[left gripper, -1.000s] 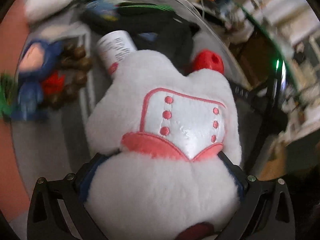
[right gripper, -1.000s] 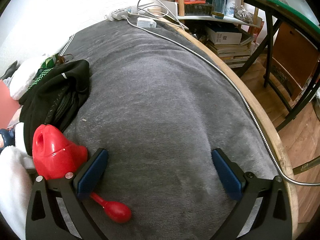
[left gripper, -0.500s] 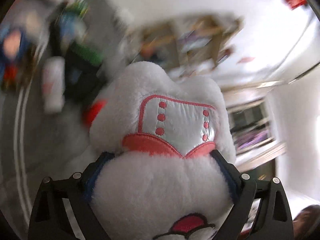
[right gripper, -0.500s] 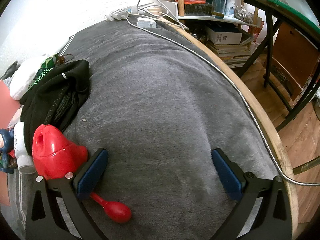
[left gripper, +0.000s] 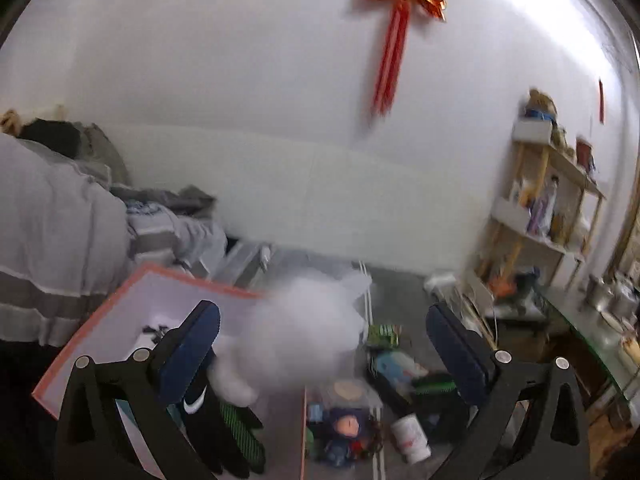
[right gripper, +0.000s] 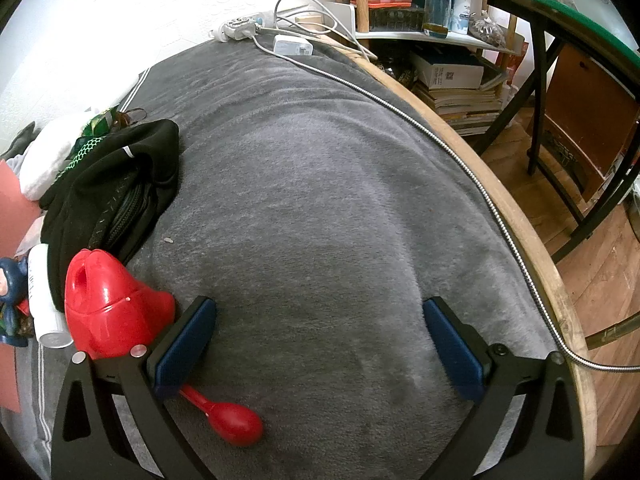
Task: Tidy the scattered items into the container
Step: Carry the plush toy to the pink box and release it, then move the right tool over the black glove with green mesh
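My left gripper (left gripper: pixel 322 338) is open and high above the orange-rimmed box (left gripper: pixel 120 300). The white plush toy (left gripper: pixel 296 340) is blurred, free of the jaws, over the box's right edge. Black gloves with green stripes (left gripper: pixel 224 432) lie in the box. A blue doll (left gripper: pixel 344 430), a white bottle (left gripper: pixel 410 438) and a black bag (left gripper: pixel 420 388) lie on the grey blanket beside the box. My right gripper (right gripper: pixel 316 344) is open and empty, low over the blanket (right gripper: pixel 320 200). A red toy watering can (right gripper: pixel 108 300) and a red maraca (right gripper: pixel 228 416) sit by its left finger.
A black bag (right gripper: pixel 108 196), white bottle (right gripper: pixel 44 300) and blue doll (right gripper: pixel 8 280) lie at the left in the right wrist view. A metal hose (right gripper: pixel 460 152) runs along the wooden bed edge. Chargers (right gripper: pixel 288 44), shelves and a green table (right gripper: pixel 560 12) stand beyond.
My left gripper lifted the plush toy, swung over to the box and opened; the toy has left the jaws. The right gripper has not moved.
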